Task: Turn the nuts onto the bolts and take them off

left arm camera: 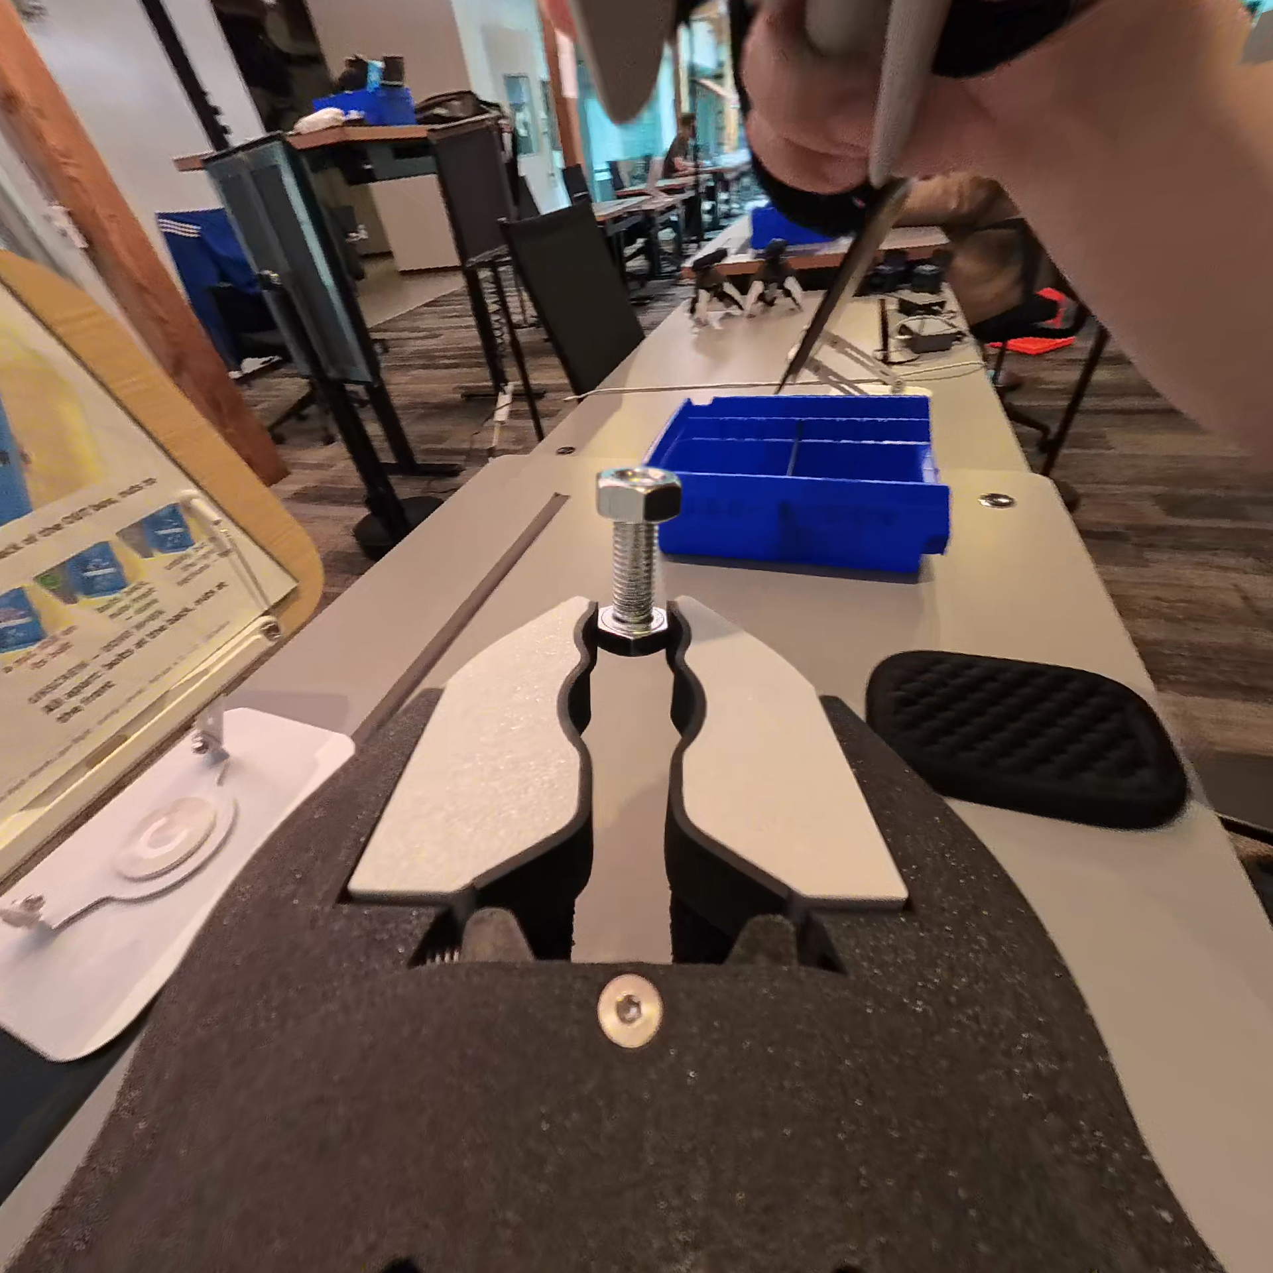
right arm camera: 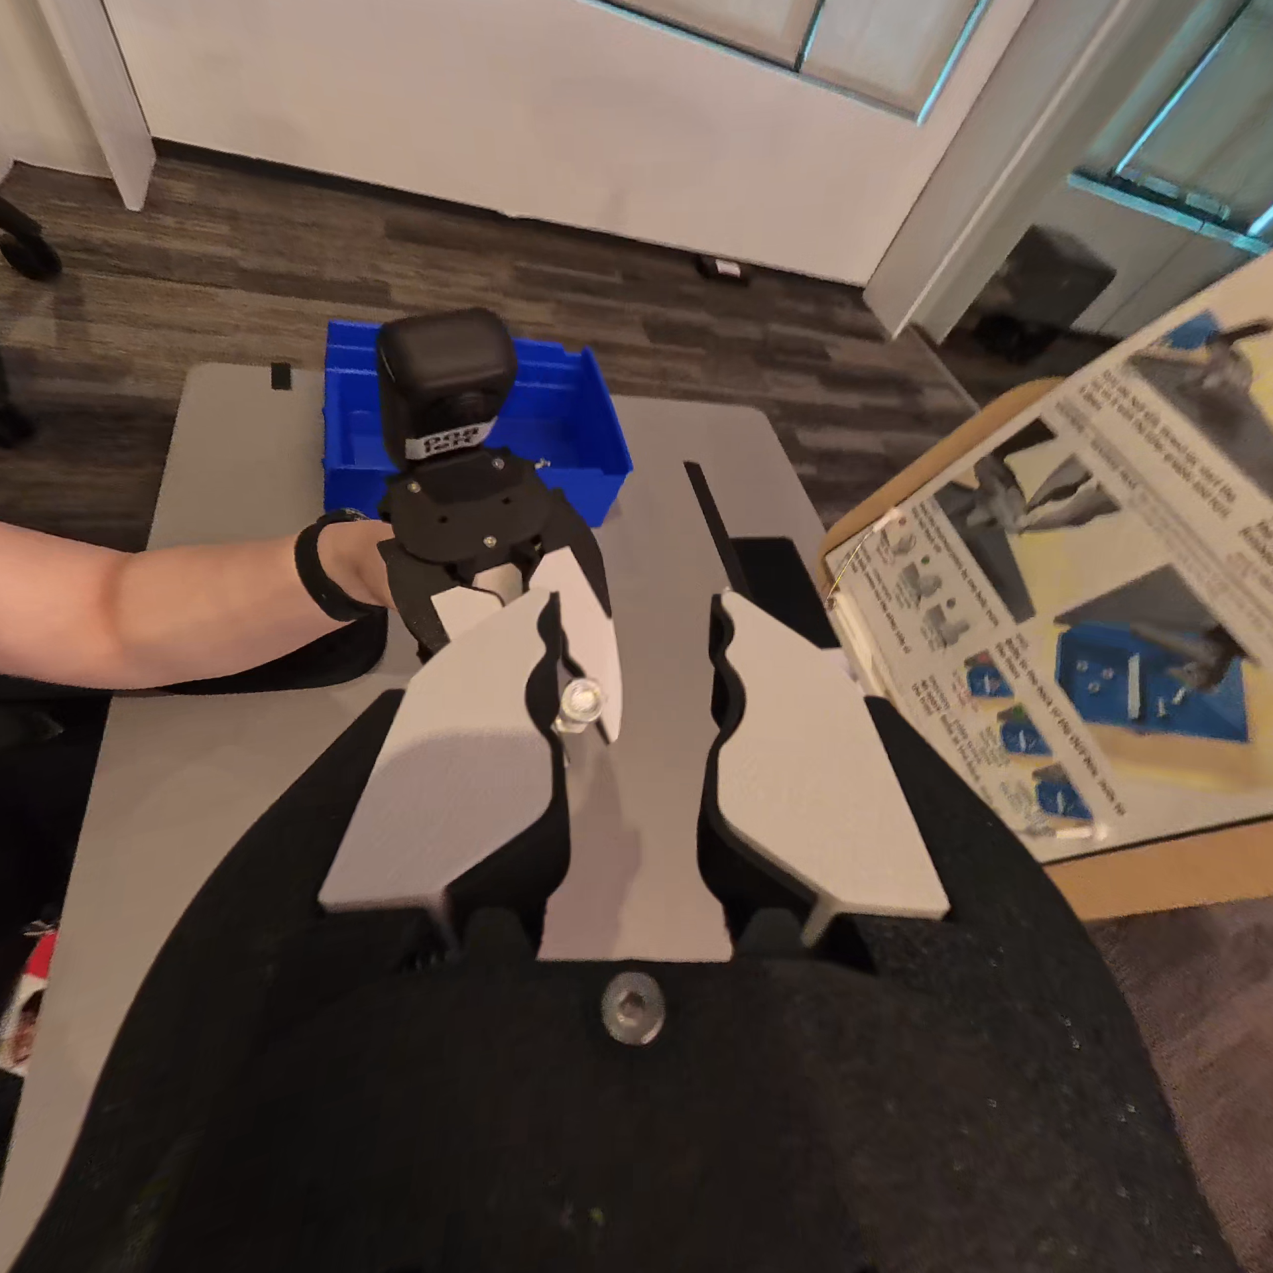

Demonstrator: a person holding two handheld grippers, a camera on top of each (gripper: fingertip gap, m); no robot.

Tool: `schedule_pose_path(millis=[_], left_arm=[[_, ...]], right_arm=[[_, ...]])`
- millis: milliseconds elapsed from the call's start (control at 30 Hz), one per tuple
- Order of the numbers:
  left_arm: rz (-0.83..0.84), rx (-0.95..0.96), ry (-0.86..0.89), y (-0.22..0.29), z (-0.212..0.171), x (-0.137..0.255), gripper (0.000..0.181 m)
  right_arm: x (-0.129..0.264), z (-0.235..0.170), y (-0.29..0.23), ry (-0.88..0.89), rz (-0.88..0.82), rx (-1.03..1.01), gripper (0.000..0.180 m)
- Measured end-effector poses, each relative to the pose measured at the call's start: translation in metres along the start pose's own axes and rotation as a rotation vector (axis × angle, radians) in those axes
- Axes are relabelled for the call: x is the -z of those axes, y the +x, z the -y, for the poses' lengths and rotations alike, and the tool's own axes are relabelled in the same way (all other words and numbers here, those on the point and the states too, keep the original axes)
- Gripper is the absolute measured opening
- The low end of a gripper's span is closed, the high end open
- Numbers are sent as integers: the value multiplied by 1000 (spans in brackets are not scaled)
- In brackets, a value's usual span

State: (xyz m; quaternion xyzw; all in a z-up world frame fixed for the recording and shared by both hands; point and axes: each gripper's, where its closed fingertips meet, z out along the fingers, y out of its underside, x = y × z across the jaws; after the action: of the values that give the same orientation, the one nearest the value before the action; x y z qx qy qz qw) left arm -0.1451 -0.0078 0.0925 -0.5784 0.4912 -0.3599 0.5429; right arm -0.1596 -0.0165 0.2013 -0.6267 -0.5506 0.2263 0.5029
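Left gripper (left arm camera: pixel 630 630) clamps the zinc-plated steel hex bolt (left arm camera: pixel 635 575) by its head, shank upright, presenting the silver hex nut (left arm camera: pixel 638 492) above; right gripper (right arm camera: pixel 637 661) hovers overhead, jaws wide, empty.

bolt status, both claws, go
Left claw shut on bolt, upright, nut at top. Right claw open above it. Blue bin behind, clear.

A shiny silver bolt (left arm camera: pixel 632 577) is held standing straight up. Its six-sided head (left arm camera: pixel 630 625) is at the bottom and is gripped at the tips of two grey fingers (left arm camera: pixel 496 744). The ridged stem is bare in the middle. A silver six-sided nut (left arm camera: pixel 638 493) is seen at the very top of the stem. From above, nut and bolt (right arm camera: pixel 581 704) are blurred.
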Motion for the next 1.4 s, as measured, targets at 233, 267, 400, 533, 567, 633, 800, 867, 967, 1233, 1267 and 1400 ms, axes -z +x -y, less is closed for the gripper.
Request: schedule_pose_path(millis=[233, 267, 400, 533, 567, 633, 800, 867, 967, 1233, 1267, 1400], left_arm=[[182, 23, 19, -21, 0, -8, 18], [213, 19, 23, -24, 0, -8, 18], [301, 15, 33, -31, 1, -9, 18], [382, -4, 22, -39, -1, -8, 18], [394, -6, 19, -40, -2, -7, 18], [408, -8, 19, -42, -2, -7, 18], [434, -15, 19, -44, -1, -5, 18], [425, -9, 17, -44, -1, -5, 18], [425, -4, 27, -44, 0, -4, 18], [397, 30, 46, -43, 2, -2, 18], [396, 27, 43, -43, 2, -2, 18], [386, 21, 35, -40, 1, -5, 18]], right_arm=[[-17, -43, 13, -203, -27, -204, 50], [-21, -50, 17, -240, -56, -217, 53], [-30, -51, 25, -244, -165, -280, 45], [-35, -51, 23, -267, -234, -353, 41], [-36, -53, 24, -281, -250, -363, 40], [-39, -58, 26, -312, -276, -376, 40], [-45, -67, 24, -362, -275, -384, 39], [-47, -70, 24, -372, -281, -378, 37], [-46, -68, 25, -360, -274, -383, 34], [-45, -68, 20, -330, -192, -418, 29], [-46, -67, 18, -321, -177, -426, 27], [-46, -67, 17, -322, -157, -418, 21]])
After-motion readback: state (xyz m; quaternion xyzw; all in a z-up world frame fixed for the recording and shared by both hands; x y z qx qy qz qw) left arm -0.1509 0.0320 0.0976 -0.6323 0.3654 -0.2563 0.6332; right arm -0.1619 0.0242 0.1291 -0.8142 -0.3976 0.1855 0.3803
